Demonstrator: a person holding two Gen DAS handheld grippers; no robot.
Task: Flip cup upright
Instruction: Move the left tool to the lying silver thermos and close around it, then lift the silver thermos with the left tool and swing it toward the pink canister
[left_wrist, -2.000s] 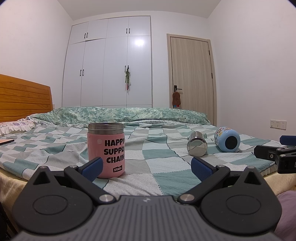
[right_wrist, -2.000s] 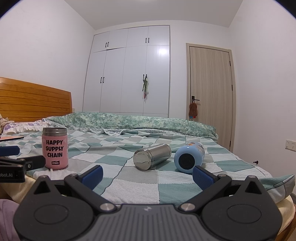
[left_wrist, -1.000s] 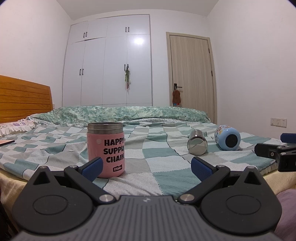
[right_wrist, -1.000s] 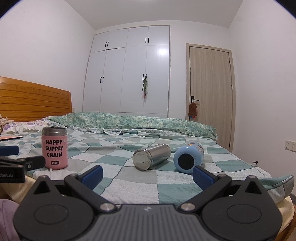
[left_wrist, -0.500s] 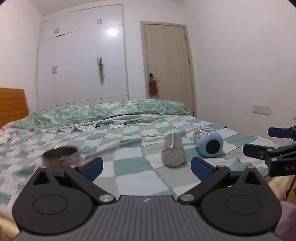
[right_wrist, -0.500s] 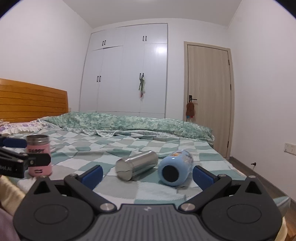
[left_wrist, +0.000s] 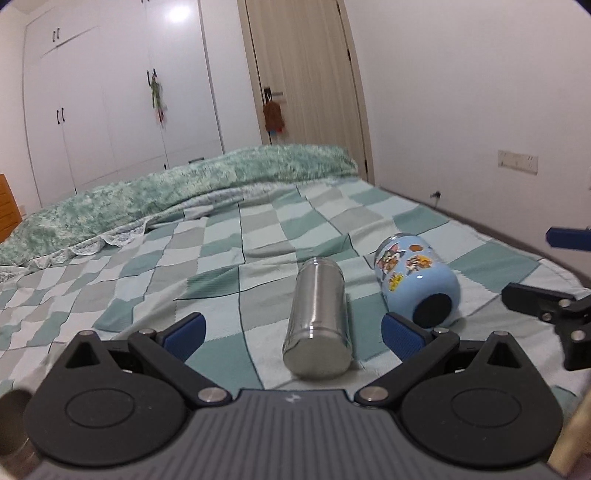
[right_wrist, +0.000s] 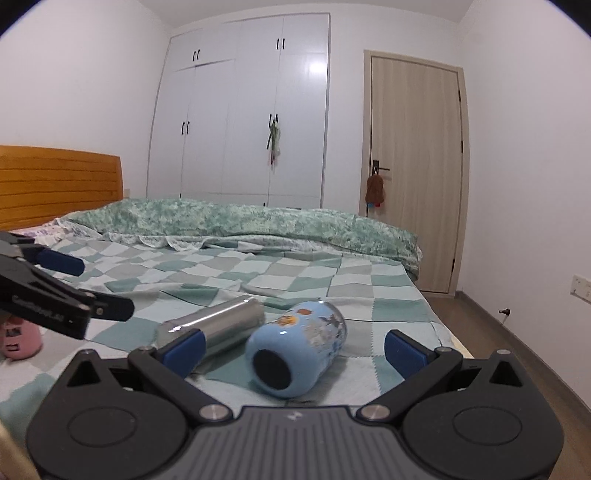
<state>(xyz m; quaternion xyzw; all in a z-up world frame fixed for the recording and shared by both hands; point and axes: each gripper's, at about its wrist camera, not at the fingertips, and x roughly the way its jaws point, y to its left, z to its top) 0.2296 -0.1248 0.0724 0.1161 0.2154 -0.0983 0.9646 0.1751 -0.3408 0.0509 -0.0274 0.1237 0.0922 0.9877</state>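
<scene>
steel cup: lies on its side on the checked bedspread, flat end toward my left claw, just beside the blue cartoon cup, which also lies on its side.
left claw: blue pads spread wide, holding nothing, low over the bed edge and aimed along the steel cup, which sits between the pads.
right claw: also spread wide and empty, low and level, with the blue cartoon cup lined up between its pads and the steel cup behind its left pad.
risk, rolling: i judge both cups round and smooth, so a pad that touches one side first could roll it off.
risk, soft bed: the bedspread gives, so an upright cup may tip.
risk, crowding: my claws point at neighbouring cups and could bump.
pink cup: far left, partly hidden.
</scene>
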